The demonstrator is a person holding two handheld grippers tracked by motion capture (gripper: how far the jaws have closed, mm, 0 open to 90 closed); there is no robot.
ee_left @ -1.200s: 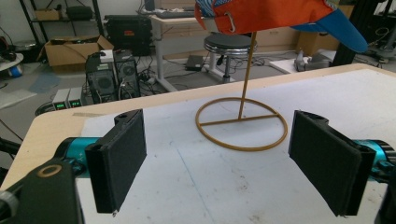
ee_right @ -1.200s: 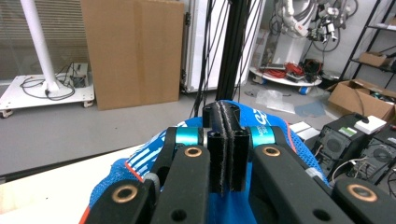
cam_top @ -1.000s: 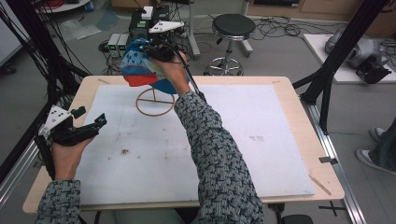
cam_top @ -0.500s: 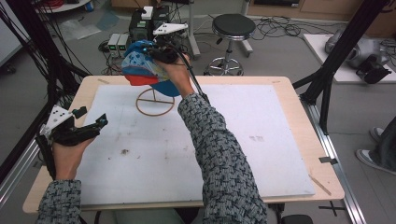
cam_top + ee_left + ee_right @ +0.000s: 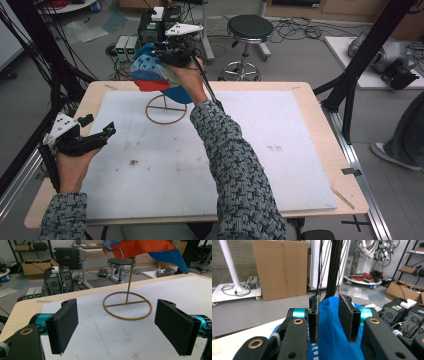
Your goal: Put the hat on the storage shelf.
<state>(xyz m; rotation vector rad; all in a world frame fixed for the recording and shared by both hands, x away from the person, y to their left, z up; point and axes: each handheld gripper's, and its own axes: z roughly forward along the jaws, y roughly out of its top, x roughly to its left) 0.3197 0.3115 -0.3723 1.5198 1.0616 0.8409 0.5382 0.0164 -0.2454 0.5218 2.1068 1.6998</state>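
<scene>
cap (image 5: 152,77) sits atop the wire stand (image 5: 165,109) at the table's far edge; right gripper (image 5: 329,315) has just been opening, blue fabric between its jaws; left gripper (image 5: 120,327) is spread wide, holding nothing.

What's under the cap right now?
Under the cap, a thin wooden pole drops to a ring base on the white mat. The pole's top is hidden inside the cap.

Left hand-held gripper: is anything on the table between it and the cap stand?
Nothing visible. The left hand-held gripper faces the thin brass-coloured wire stand with its ring base across bare white table surface. The blue, orange and white cap sits on top of the stand.
</scene>
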